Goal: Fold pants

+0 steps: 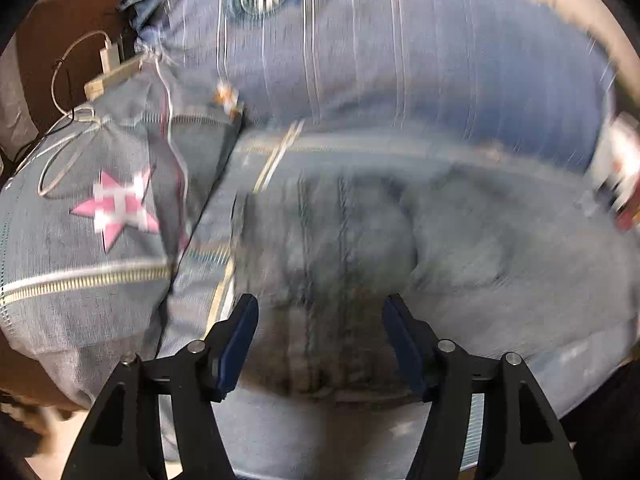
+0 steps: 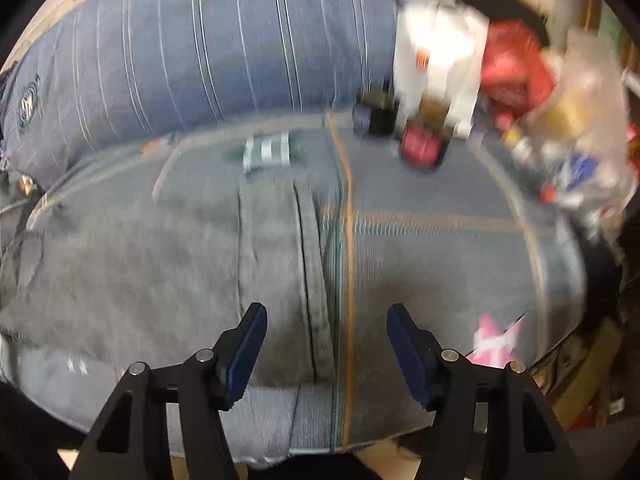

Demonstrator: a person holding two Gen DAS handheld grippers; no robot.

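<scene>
Left wrist view shows the left gripper [image 1: 320, 340] with its 2 blue-padded fingers [image 1: 236, 348] spread apart, nothing pinched between them. The grey pants [image 1: 360, 240] lie flat on the bed beyond the fingertips and between them, their seam lines running away from the claw. The fabric passes under the gap, but the pads do not press on it; whether the tips touch the cloth I cannot tell. To the left of the pants rests a pillow with a pink star [image 1: 120, 208] and zigzag stripes, its edge just beside the pants. Beyond the pants lies a blue striped blanket [image 1: 400, 60]. A white cable [image 1: 72, 80] loops on the brown surface beyond the pillow.

Right wrist view shows the right gripper [image 2: 326, 344], also spread, with its 2 pads clear of any cloth. The pants [image 2: 160, 260] fill the left and middle of this picture, and a folded edge or hem [image 2: 308, 280] runs up from between the fingers. To the right of the pants the bedcover [image 2: 440, 240] shows an orange line and a pink star near the right finger.

Both pictures are smeared by motion blur. A heap of white, red and clear items [image 2: 480, 80] beyond the pants on the right is too blurred to name. The near edge of the pants is cut off behind the gripper bodies.
</scene>
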